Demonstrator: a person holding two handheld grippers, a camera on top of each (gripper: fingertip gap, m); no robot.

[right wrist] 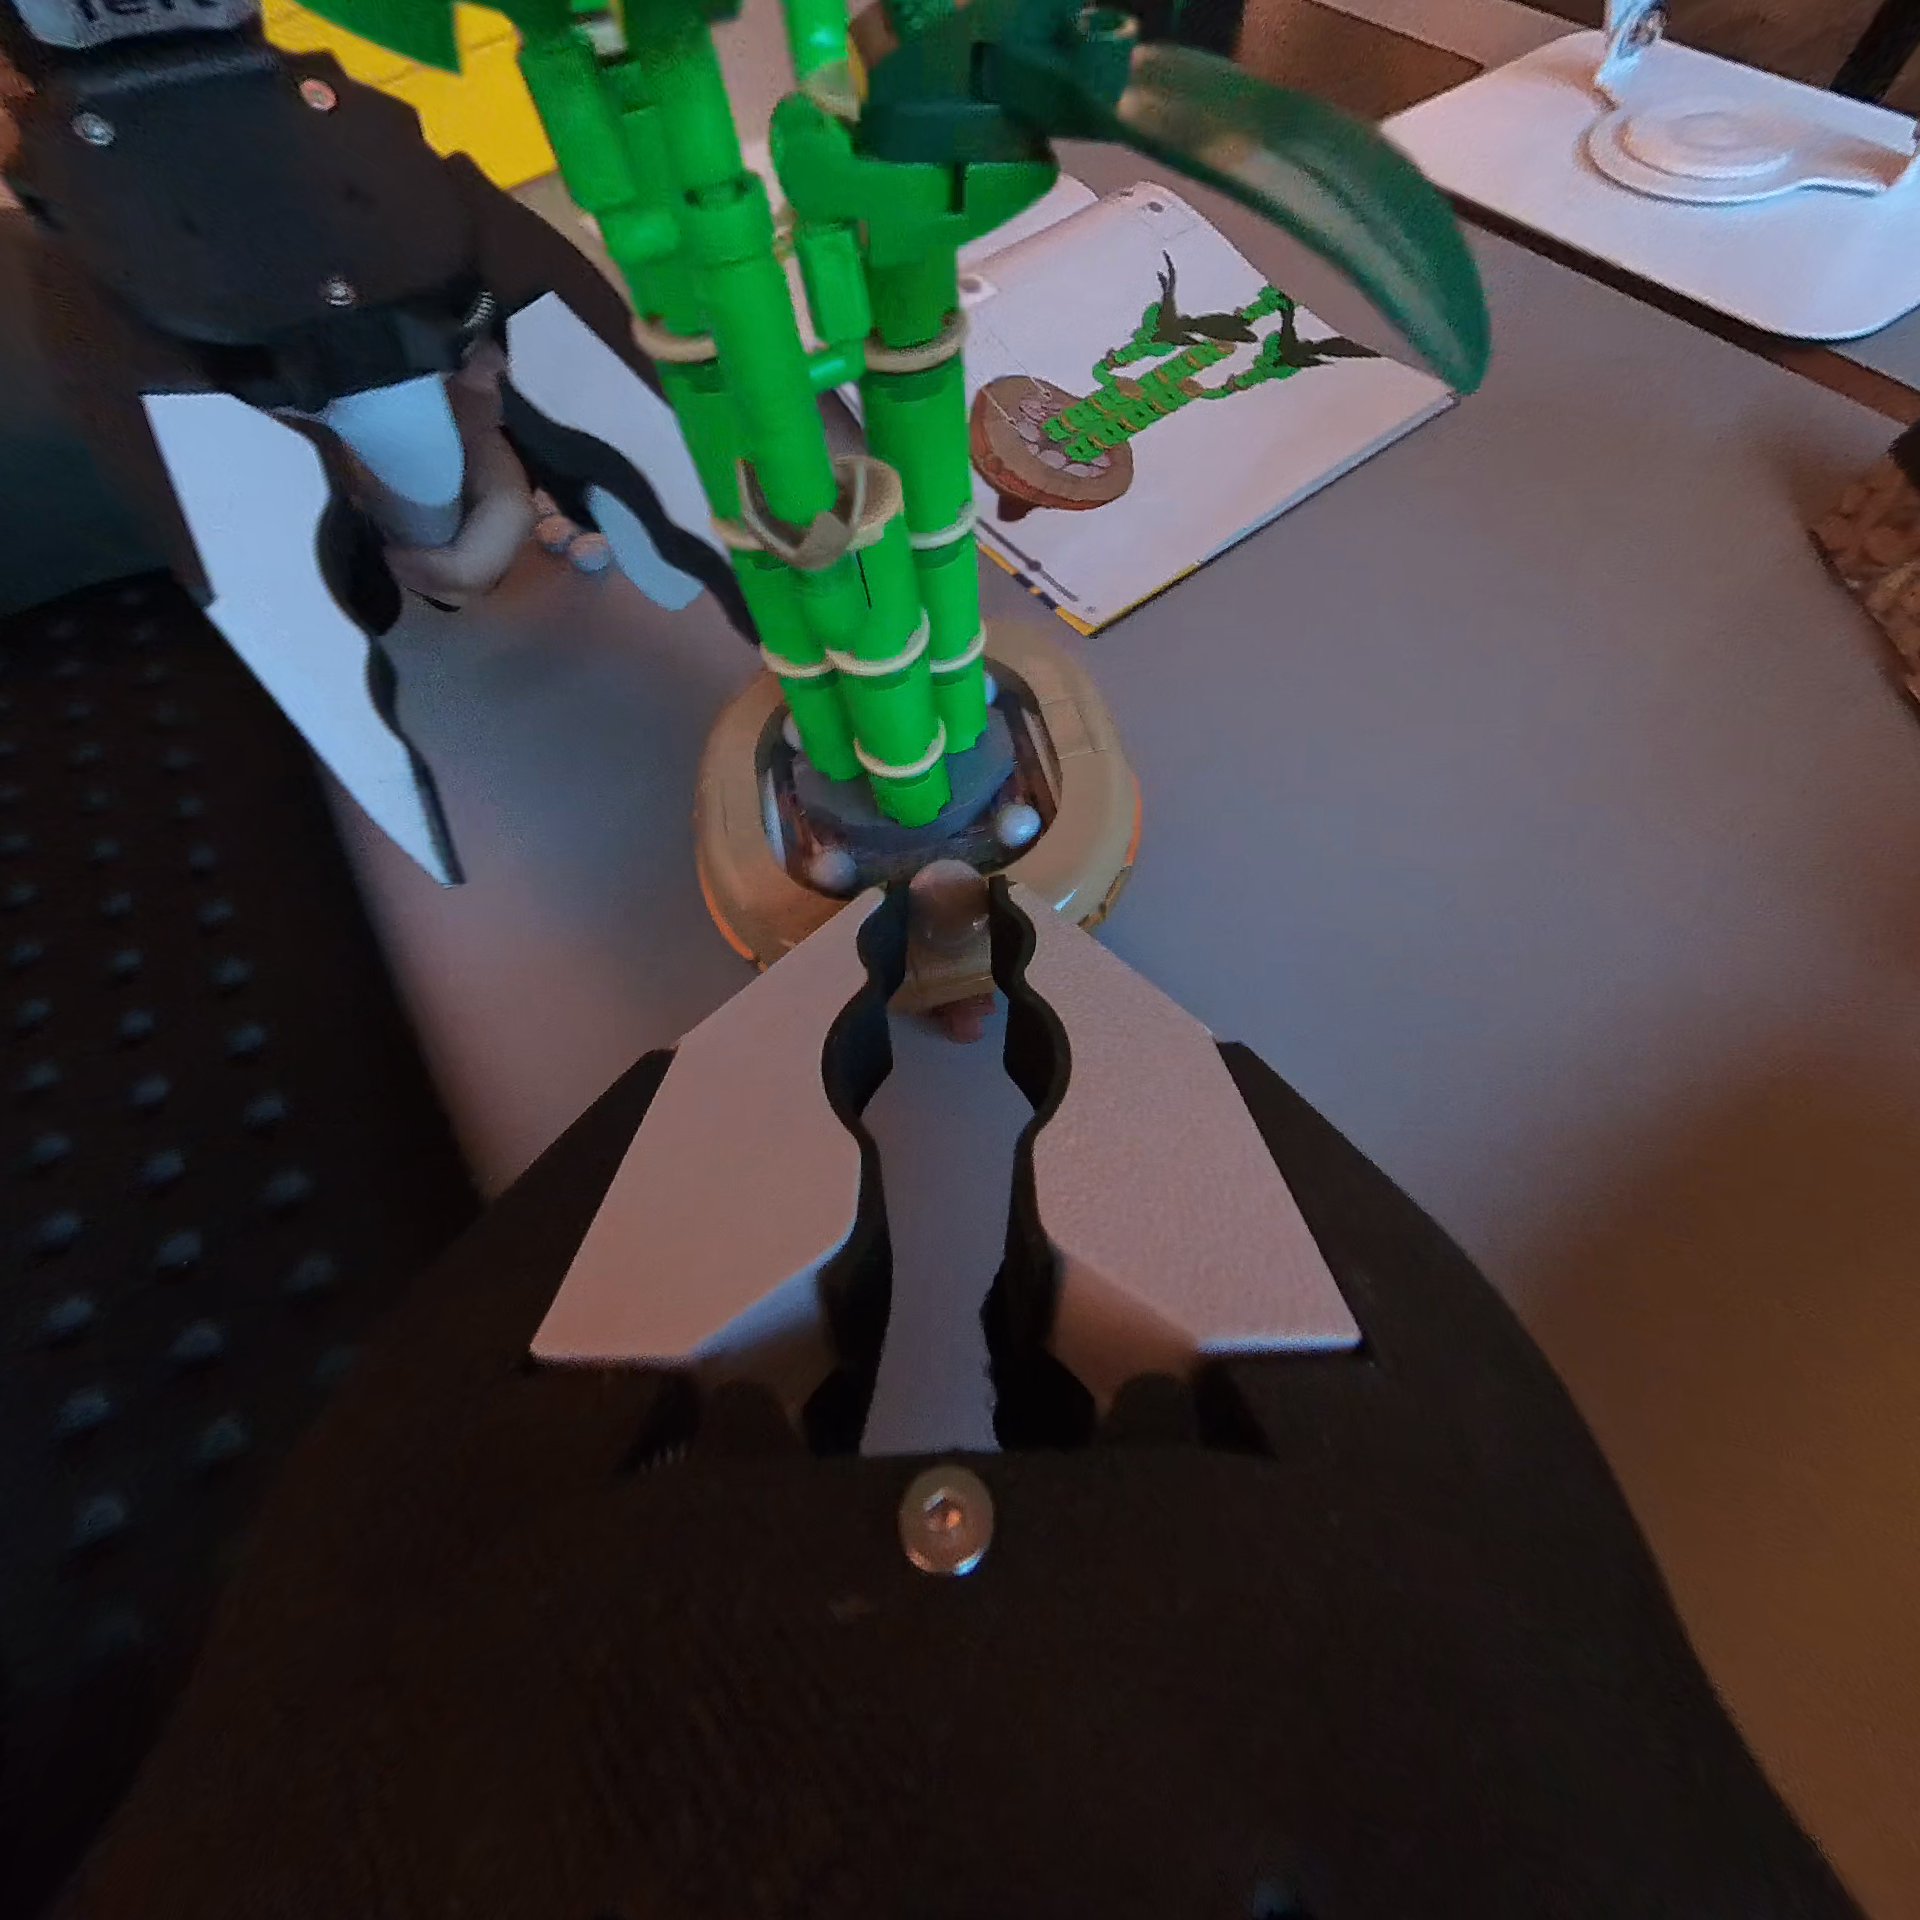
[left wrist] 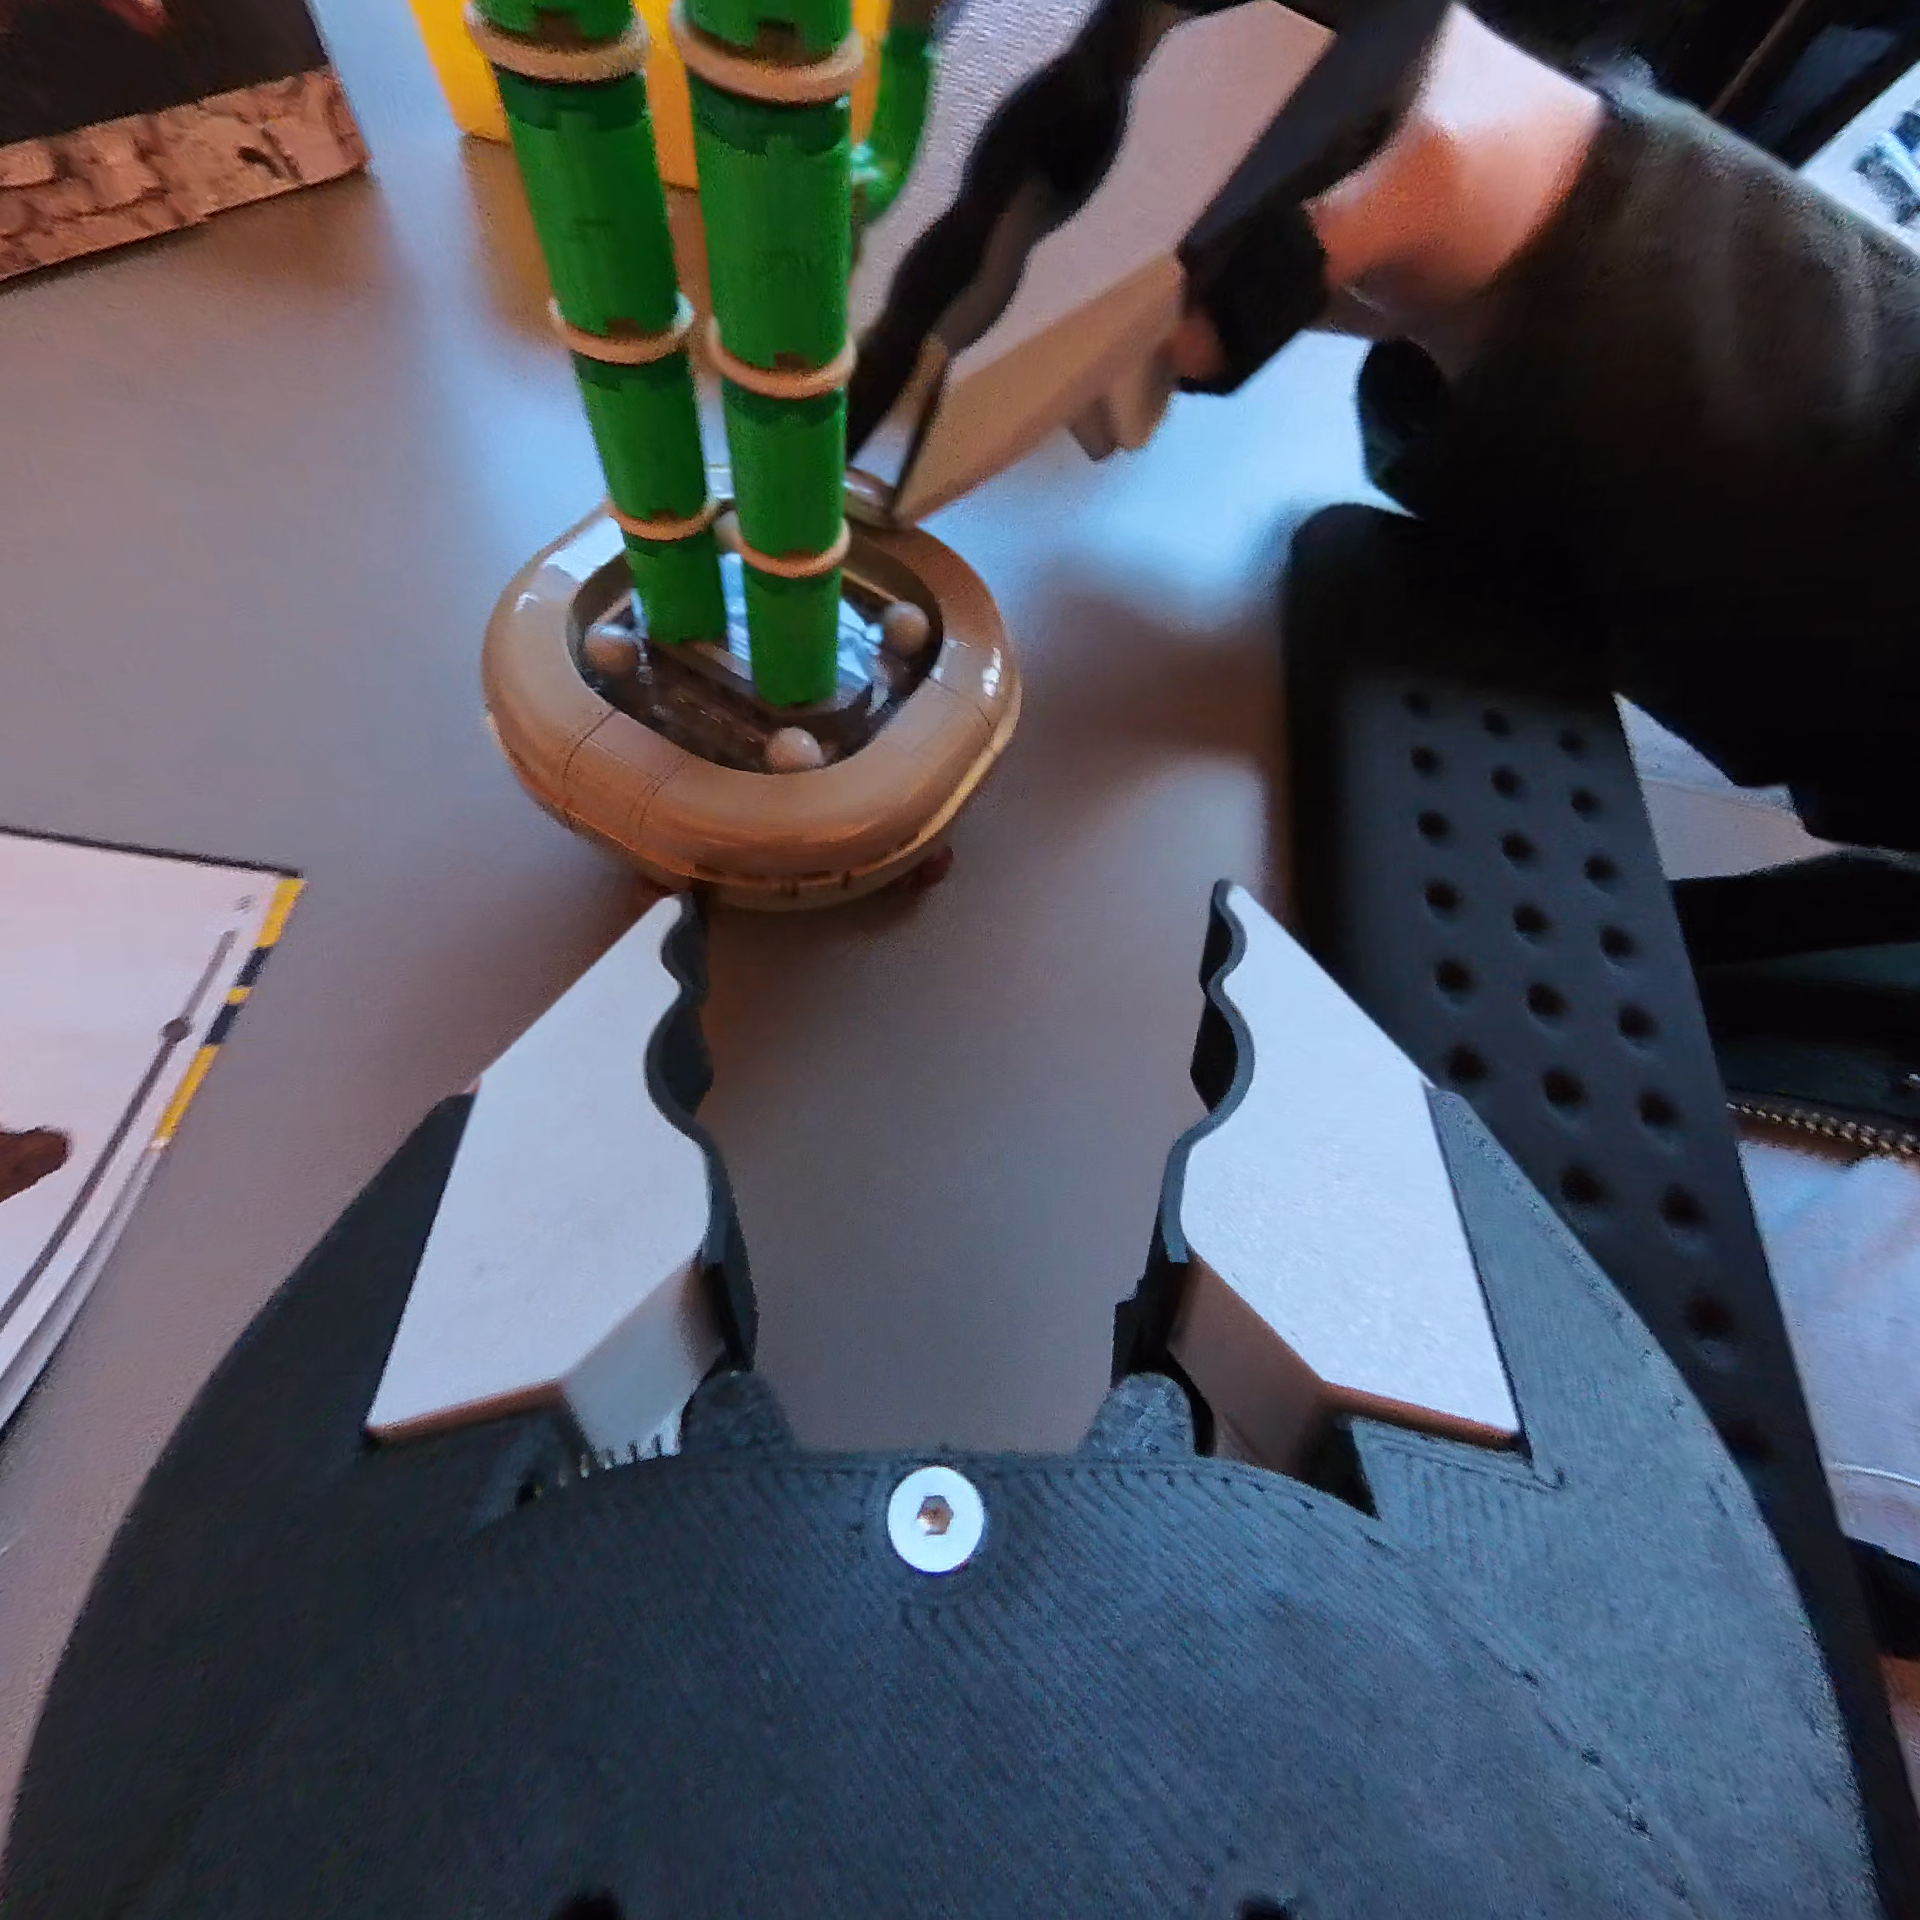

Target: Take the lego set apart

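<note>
Nearest in the right wrist view, the right tool (right wrist: 940, 925) is reaching down at the rim of the tan pot (right wrist: 1101, 790). Its jaws are nearly together, pinching a small tan and grey piece (right wrist: 948, 951) at the pot's near edge; whether that piece is already free of the pot I cannot tell.

In the left wrist view, the left tool (left wrist: 956, 914) is hovering just in front of the pot (left wrist: 748, 800), with its jaws spread wide and nothing between them.

The lego set is standing upright on the brown table (left wrist: 260, 520), between the two tools. Its green bamboo stalks (left wrist: 717, 416), banded with cream rings, are sitting planted in the dark soil plate inside the pot, with round grey pebbles (left wrist: 795, 748) around them. A dark green leaf (right wrist: 1320, 197) is hanging from the top in the right wrist view.

By my judgement the dismantling is barely begun: pot, stalks, rings, leaves and pebbles are almost all in place, and nearly everything is left to pull apart.

Farther off, an open instruction booklet (right wrist: 1174, 416) is lying on the table beyond the pot, and a yellow box (left wrist: 457, 73) is standing behind the stalks.
</note>
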